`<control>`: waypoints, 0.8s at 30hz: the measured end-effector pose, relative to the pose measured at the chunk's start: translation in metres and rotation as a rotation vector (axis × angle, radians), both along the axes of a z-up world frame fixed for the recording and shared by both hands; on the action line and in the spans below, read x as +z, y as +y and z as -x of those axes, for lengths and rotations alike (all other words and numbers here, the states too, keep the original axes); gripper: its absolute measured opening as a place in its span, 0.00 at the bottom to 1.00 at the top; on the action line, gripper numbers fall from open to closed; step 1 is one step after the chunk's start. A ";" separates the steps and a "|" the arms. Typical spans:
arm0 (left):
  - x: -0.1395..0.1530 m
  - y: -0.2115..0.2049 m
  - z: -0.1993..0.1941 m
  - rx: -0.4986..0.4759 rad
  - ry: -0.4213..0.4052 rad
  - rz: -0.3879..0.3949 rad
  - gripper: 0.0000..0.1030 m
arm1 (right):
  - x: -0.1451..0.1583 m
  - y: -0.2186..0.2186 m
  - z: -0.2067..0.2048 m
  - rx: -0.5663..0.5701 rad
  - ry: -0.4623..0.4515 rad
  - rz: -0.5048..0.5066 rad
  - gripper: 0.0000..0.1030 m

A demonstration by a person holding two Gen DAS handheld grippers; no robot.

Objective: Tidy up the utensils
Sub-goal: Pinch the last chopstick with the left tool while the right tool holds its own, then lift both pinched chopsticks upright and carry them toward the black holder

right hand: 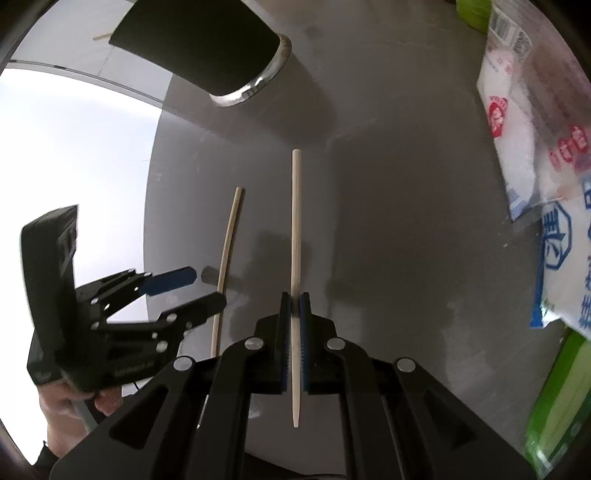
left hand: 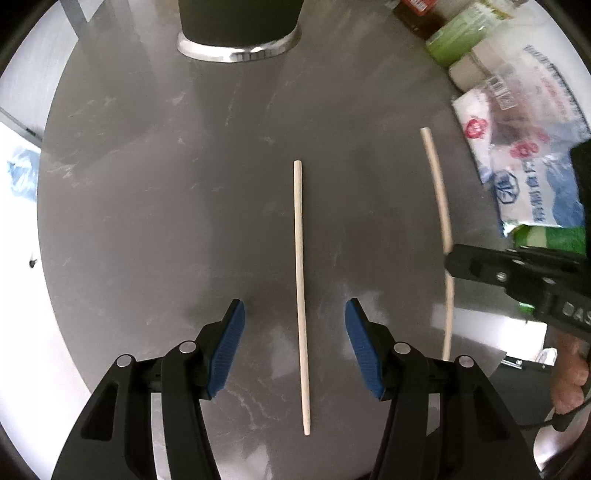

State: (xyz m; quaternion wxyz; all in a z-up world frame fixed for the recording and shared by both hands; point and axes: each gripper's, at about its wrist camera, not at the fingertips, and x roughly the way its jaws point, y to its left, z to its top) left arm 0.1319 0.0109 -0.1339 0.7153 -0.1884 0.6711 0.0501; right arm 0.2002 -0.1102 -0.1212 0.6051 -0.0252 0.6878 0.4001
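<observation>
Two pale wooden chopsticks lie lengthwise on a grey table. My left gripper [left hand: 294,332] is open, its blue pads on either side of the left chopstick [left hand: 300,280], which lies between them untouched; it also shows in the right wrist view [right hand: 226,258]. My right gripper [right hand: 294,321] is shut on the right chopstick [right hand: 295,221], gripping it near its thin end; that chopstick also shows in the left wrist view [left hand: 439,192]. A black holder with a chrome base [left hand: 238,33] stands at the far side, also seen from the right [right hand: 207,55].
Plastic bags of salt or sugar [left hand: 517,129] and green packets [left hand: 458,33] crowd the right side of the table, also in the right wrist view [right hand: 524,122]. The table's rounded left edge [right hand: 147,229] drops to a bright floor.
</observation>
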 end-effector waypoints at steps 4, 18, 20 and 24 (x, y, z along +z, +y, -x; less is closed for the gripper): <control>-0.003 -0.007 -0.011 -0.021 0.045 -0.027 0.51 | 0.004 -0.015 -0.019 0.021 0.018 -0.026 0.05; -0.007 -0.028 -0.028 -0.038 0.143 -0.168 0.04 | 0.011 -0.022 -0.031 0.063 0.058 -0.093 0.05; -0.007 -0.027 -0.027 -0.028 0.138 -0.160 0.04 | 0.010 -0.024 -0.037 0.041 0.062 -0.096 0.05; -0.005 -0.015 -0.019 0.017 0.112 -0.132 0.04 | 0.006 -0.026 -0.045 0.015 0.061 -0.083 0.05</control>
